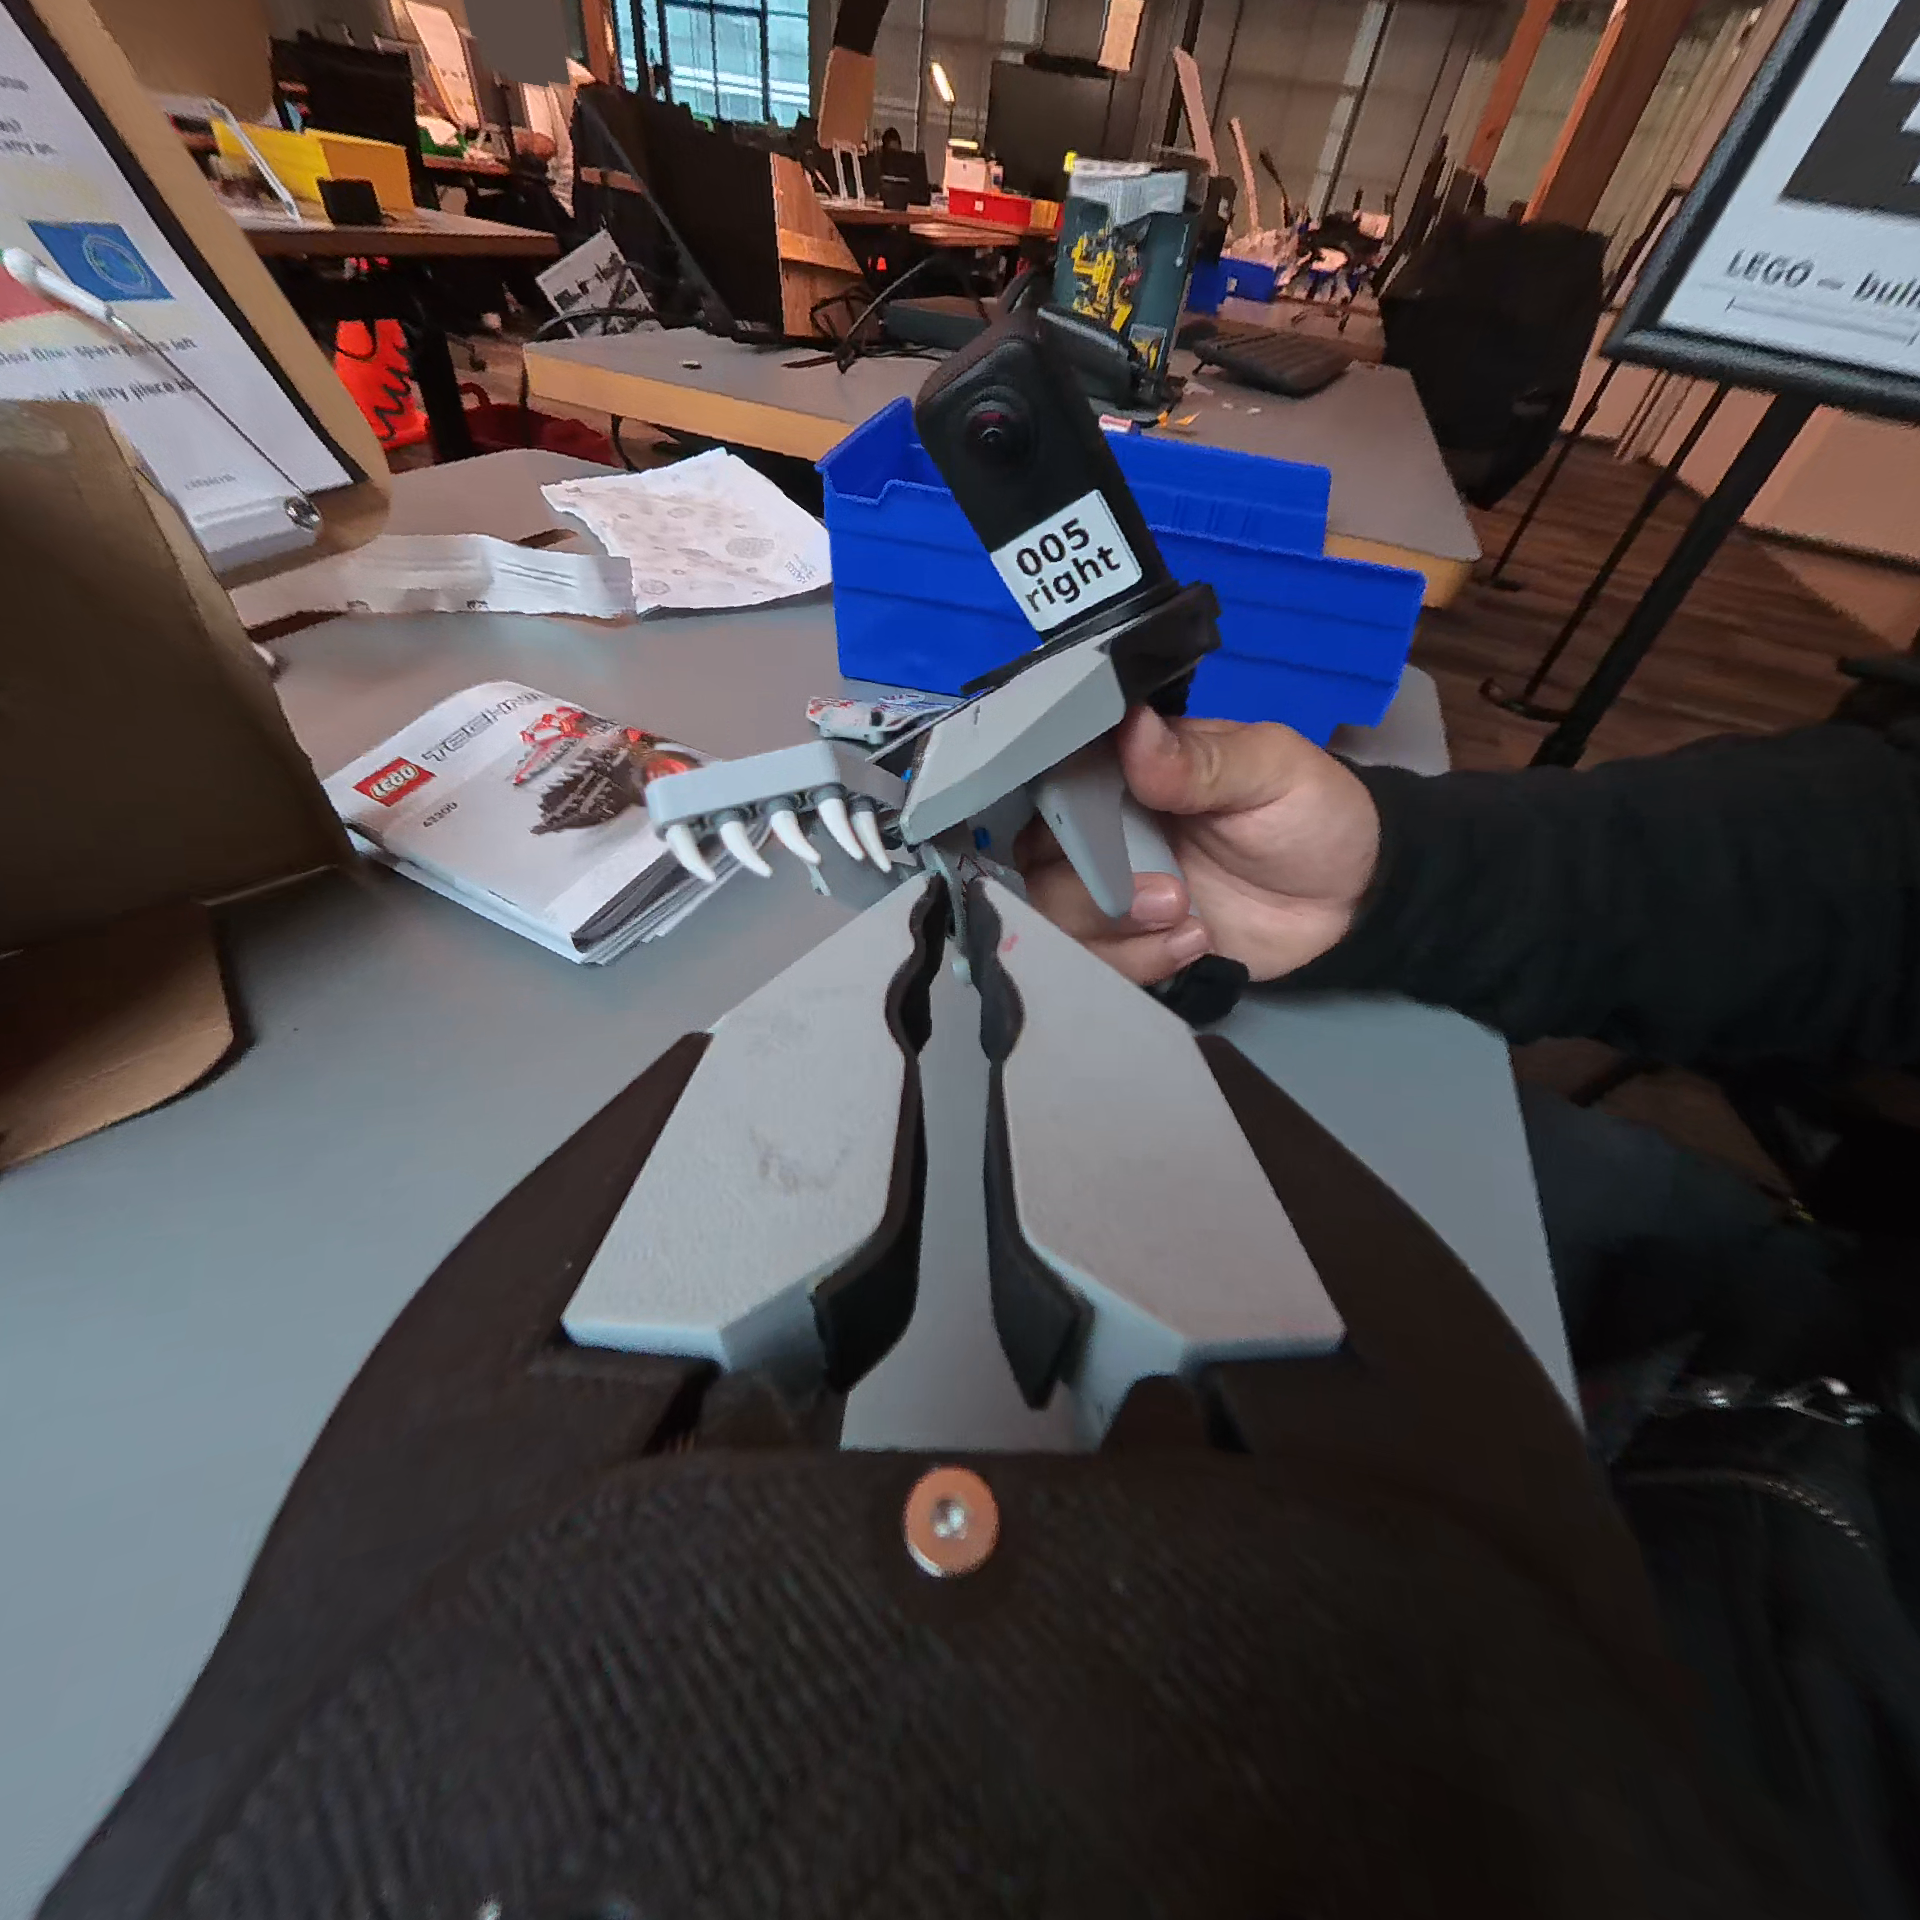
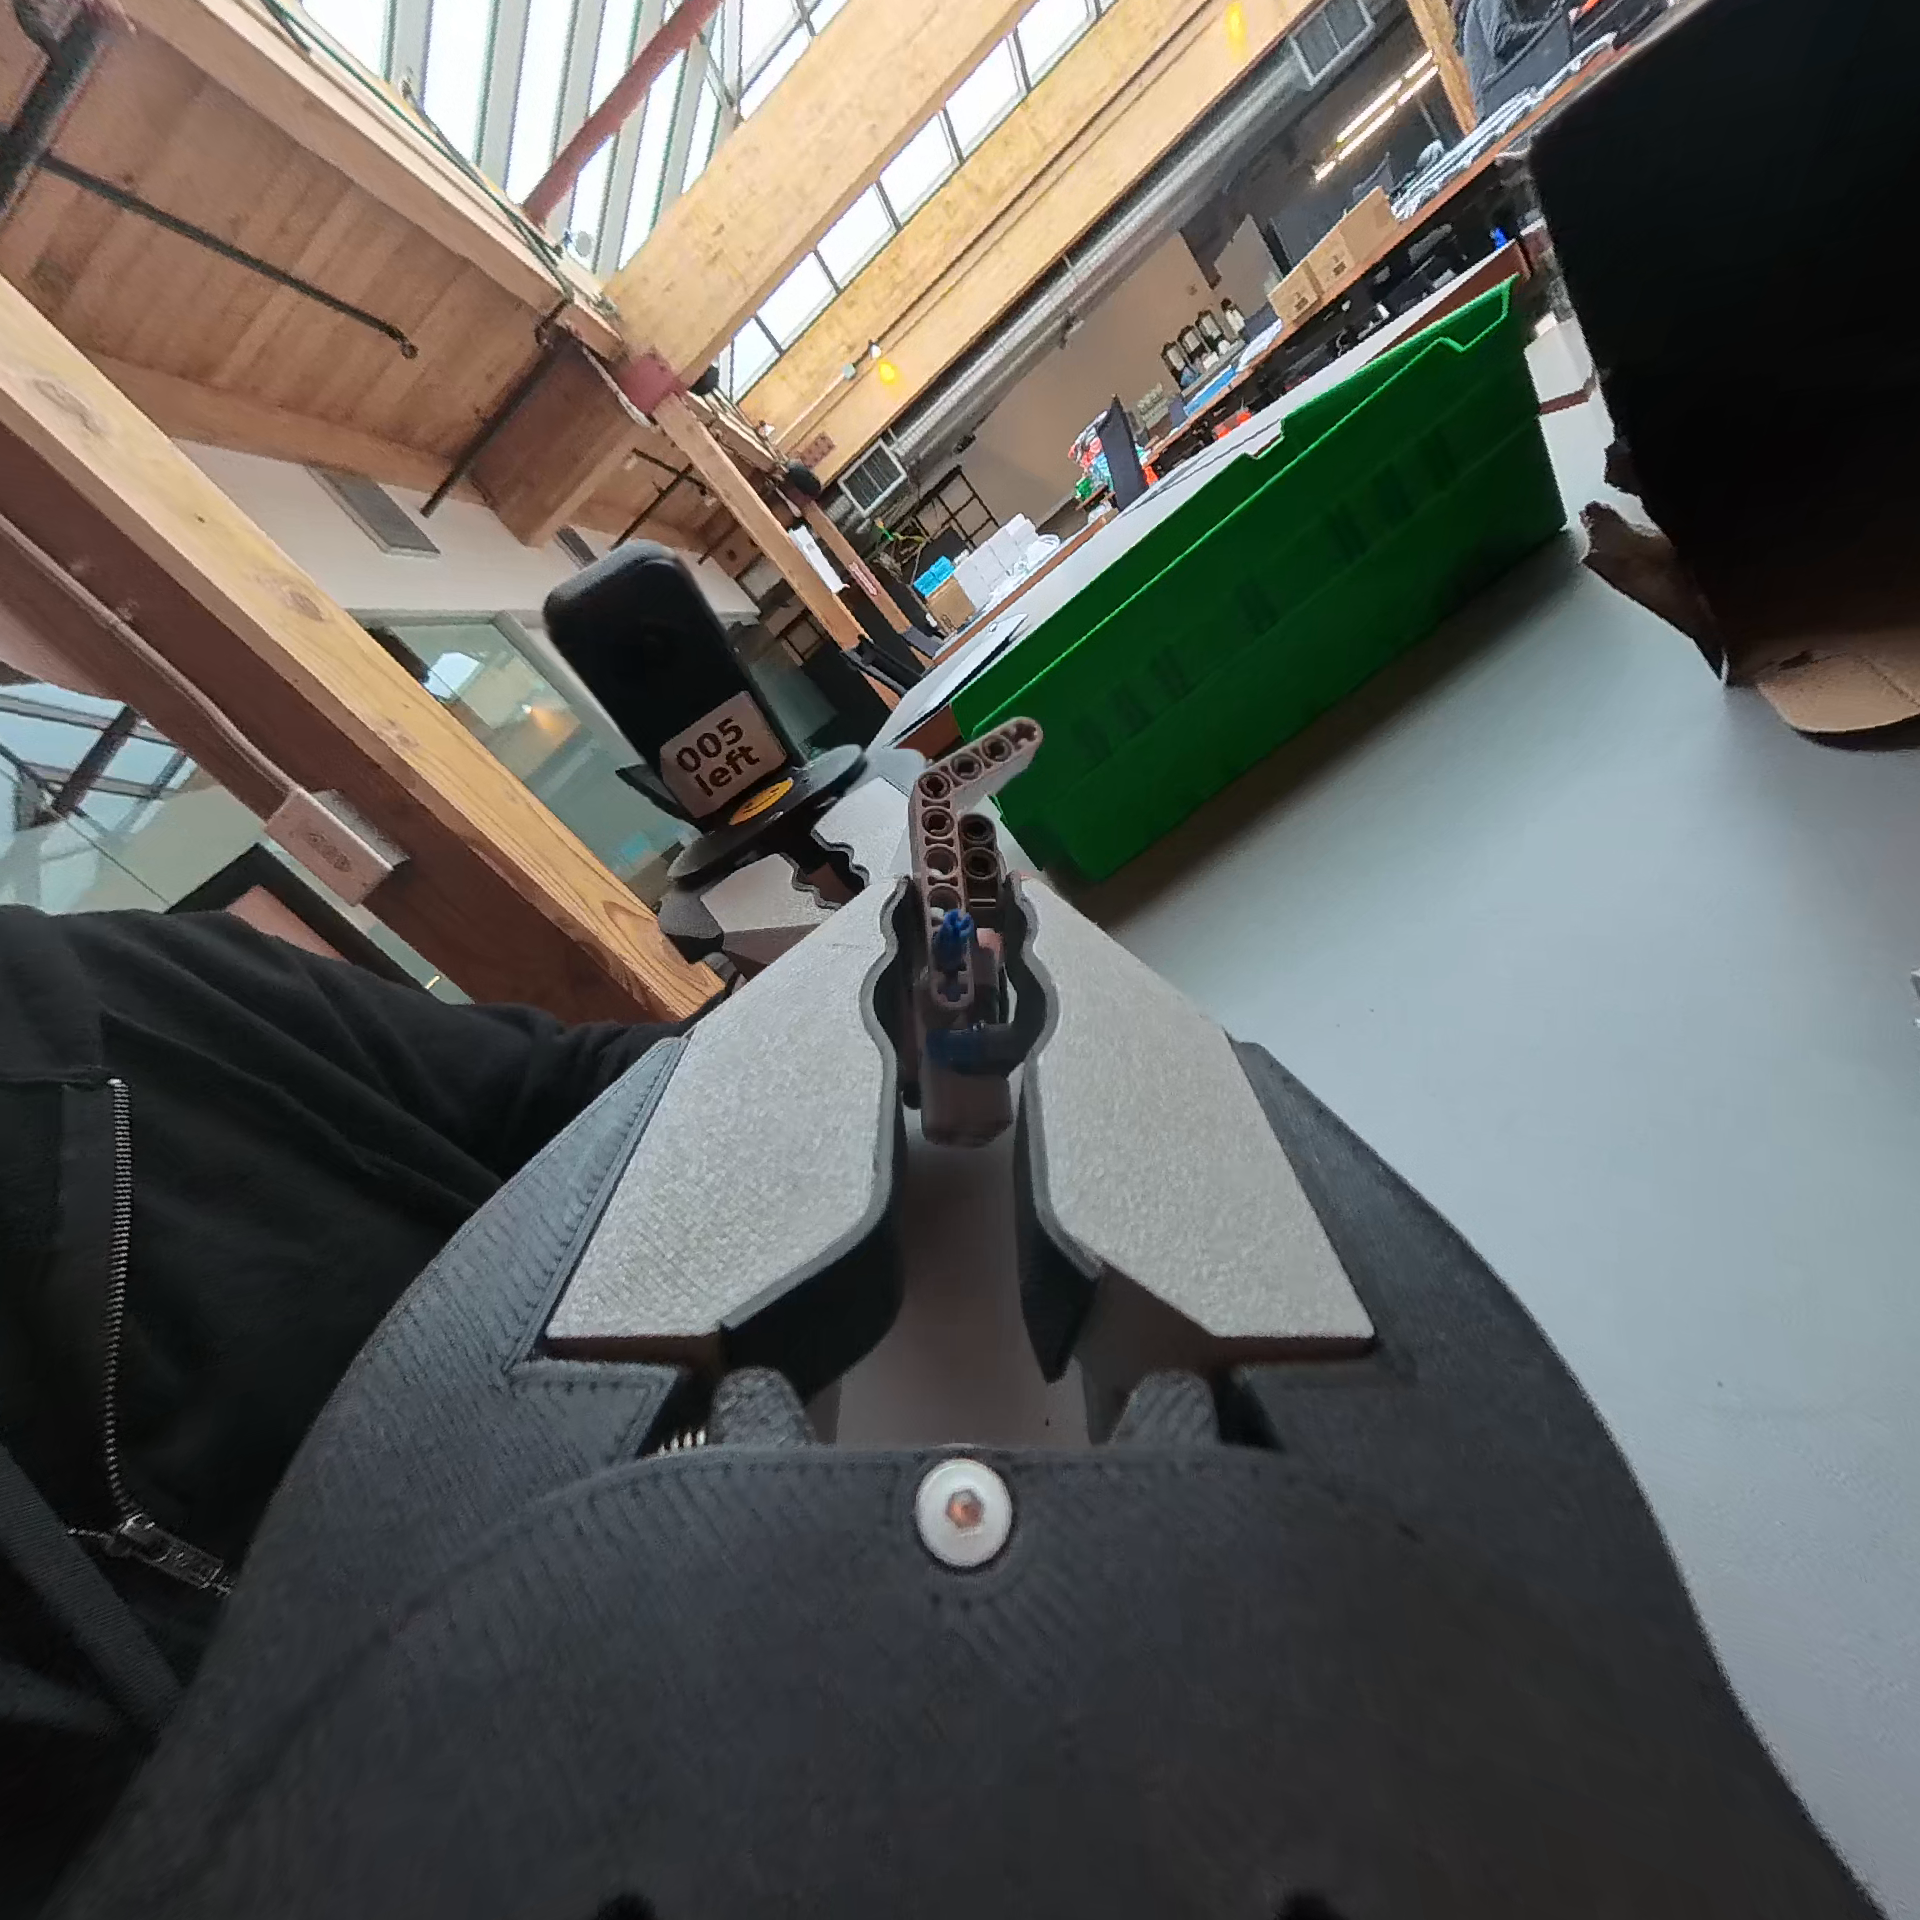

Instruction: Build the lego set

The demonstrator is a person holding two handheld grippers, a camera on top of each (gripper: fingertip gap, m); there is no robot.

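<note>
While both grippers pinch grey assembly

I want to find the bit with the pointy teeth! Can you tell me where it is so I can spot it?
Start at the big blue bin on the grey table. Just in front of it, the right gripper holds a grey lego assembly above the instruction booklet. It is the only thing with a row of white curved claws hanging from a grey beam.
</note>
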